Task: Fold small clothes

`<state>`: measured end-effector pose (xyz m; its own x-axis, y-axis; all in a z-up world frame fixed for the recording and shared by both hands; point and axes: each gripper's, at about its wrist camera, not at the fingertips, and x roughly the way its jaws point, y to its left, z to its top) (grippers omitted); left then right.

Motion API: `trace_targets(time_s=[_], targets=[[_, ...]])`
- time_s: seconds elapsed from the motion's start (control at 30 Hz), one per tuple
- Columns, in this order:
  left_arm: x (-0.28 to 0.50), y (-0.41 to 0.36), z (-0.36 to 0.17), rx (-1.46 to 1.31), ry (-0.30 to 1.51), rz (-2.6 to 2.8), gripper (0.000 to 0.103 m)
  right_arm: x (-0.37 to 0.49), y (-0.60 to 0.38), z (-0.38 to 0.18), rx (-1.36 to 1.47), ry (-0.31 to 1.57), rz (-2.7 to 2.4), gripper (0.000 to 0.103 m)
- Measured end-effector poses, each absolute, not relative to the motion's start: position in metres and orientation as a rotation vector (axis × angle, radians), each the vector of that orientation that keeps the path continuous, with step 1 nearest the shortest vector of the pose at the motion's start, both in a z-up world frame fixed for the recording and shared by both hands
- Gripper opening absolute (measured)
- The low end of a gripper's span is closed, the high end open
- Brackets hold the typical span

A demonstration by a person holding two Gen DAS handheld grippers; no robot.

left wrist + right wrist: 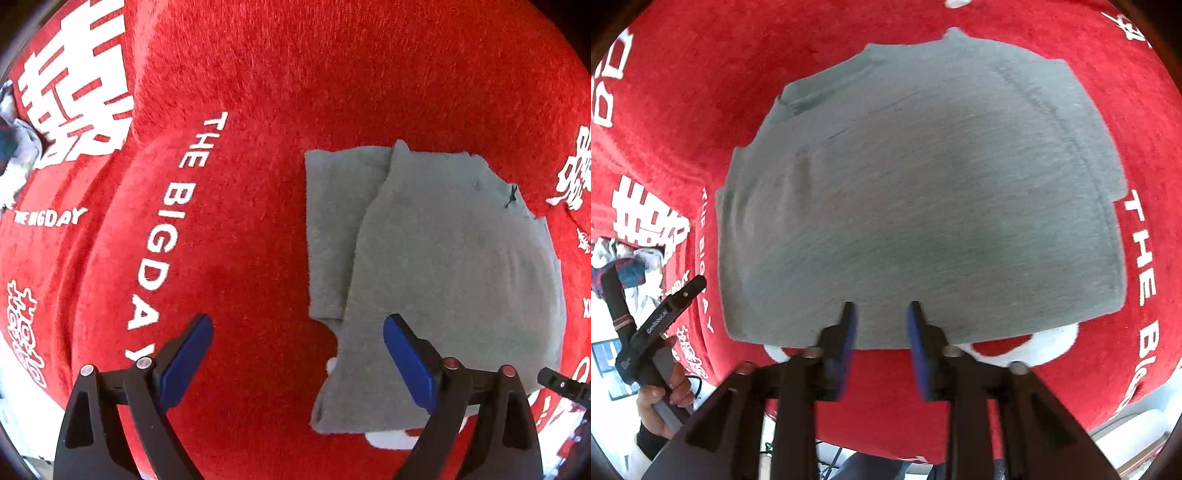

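The grey garment (916, 192) lies folded on the red cloth (240, 92). The left hand-held gripper (297, 332) stands wide apart; the right hand-held gripper (881, 314) is apart too, both holding nothing.

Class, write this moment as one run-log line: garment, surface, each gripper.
grey garment: folded, flat | red printed cloth: underneath | left gripper: open, empty | right gripper: open, empty
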<state>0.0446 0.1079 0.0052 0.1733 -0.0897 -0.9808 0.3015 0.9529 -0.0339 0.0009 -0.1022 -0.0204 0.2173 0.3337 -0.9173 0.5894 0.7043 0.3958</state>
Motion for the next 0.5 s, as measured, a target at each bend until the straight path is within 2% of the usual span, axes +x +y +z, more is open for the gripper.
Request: trace_targets(time_s=[0.13,0.3,0.33,0.5], targets=[[0.044,0.112,0.004,0.162,1.383,-0.266,0.094,0.005,-0.090,-0.020,0.845,1.380,-0.189,0.054],[0.046,0.112,0.002,0.182,1.408,-0.225,0.095,0.006,-0.072,-0.023,0.886,1.366,-0.148,0.080],[0.048,0.112,-0.001,0.189,1.421,-0.218,0.103,0.007,-0.068,-0.023,0.889,1.361,-0.143,0.082],[0.049,0.112,-0.007,0.196,1.444,-0.229,0.103,0.008,-0.048,-0.032,0.971,1.345,-0.085,0.087]])
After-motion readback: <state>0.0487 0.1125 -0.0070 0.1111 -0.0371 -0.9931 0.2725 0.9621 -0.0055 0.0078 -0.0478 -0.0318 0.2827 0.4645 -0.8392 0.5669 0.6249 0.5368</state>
